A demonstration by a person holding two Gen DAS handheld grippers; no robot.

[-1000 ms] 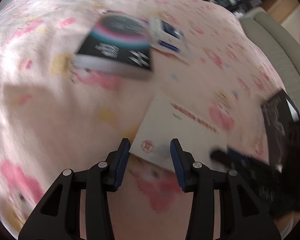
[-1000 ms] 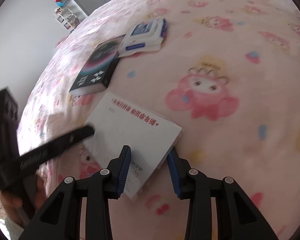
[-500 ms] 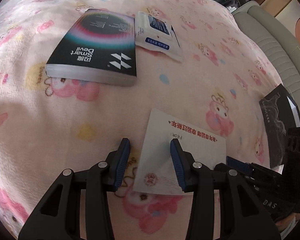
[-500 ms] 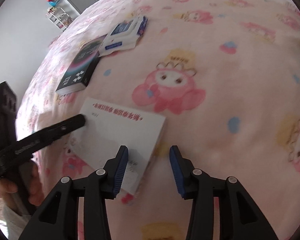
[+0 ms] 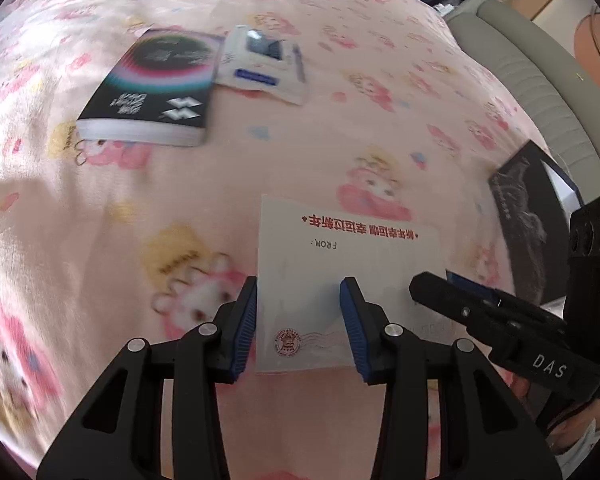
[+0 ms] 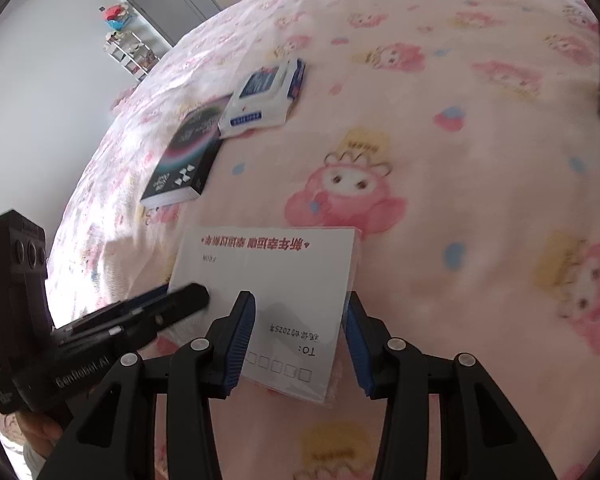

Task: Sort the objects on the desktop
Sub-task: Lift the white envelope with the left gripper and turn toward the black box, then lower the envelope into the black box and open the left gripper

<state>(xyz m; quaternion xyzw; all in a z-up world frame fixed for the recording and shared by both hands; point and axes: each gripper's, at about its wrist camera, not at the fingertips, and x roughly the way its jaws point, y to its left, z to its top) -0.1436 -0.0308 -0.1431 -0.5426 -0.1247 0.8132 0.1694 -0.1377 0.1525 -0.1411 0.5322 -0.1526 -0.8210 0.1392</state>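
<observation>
A white envelope pack with red print lies on the pink cartoon blanket; it also shows in the right wrist view. My left gripper is open, its jaws straddling the envelope's near left corner. My right gripper is open over the envelope's right end, which looks slightly lifted. A black book and a white-blue wipes pack lie farther back, also in the right wrist view as the book and the wipes.
A black box lies at the right by a grey sofa edge. A shelf rack and grey doors stand beyond the bed.
Both grippers have closed in on the envelope from opposite ends. The envelope has turned squarer to both views. Both stay open.
</observation>
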